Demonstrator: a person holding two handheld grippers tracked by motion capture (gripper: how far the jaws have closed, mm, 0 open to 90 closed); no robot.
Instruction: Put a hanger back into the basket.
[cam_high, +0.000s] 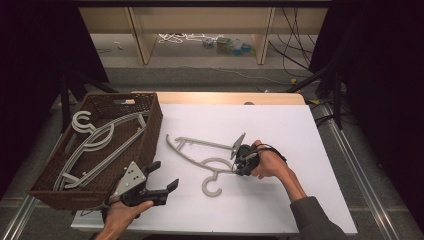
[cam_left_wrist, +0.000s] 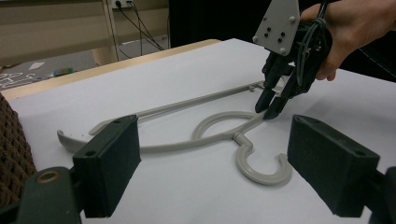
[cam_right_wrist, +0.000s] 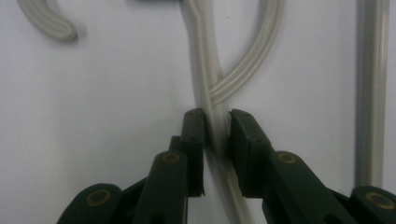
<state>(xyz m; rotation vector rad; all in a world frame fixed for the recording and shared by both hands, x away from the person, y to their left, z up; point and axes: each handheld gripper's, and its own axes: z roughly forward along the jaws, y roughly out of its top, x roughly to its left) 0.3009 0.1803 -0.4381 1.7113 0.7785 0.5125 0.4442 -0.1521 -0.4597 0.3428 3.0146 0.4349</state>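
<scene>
Right gripper (cam_right_wrist: 217, 128): the two black jaws are pinched on a curved arm of the grey plastic hanger (cam_high: 200, 152), with the rib seated between the pads and contact visible on both sides in the right gripper view. The grip sits just beyond the point where the arm meets the loop below the hook. In the left gripper view this gripper (cam_left_wrist: 271, 105) comes down steeply onto the hanger (cam_left_wrist: 205, 135), tips at the table surface, with the hand (cam_left_wrist: 348, 32) wrapped around its body.

The hanger lies flat on the white table top (cam_high: 280, 130), near its middle, hook (cam_high: 212, 186) pointing toward the person and the long straight bar on the far side.

Left gripper (cam_high: 162, 181): jaws spread wide, nothing between them. It is held above the near left part of the table, just beside the front corner of the basket, aimed toward the hanger and well apart from it.

Brown wicker basket (cam_high: 150, 135): stands at the table's left edge. Further grey hangers (cam_high: 100, 142) lie stacked inside it, one hook resting at the far left corner.
</scene>
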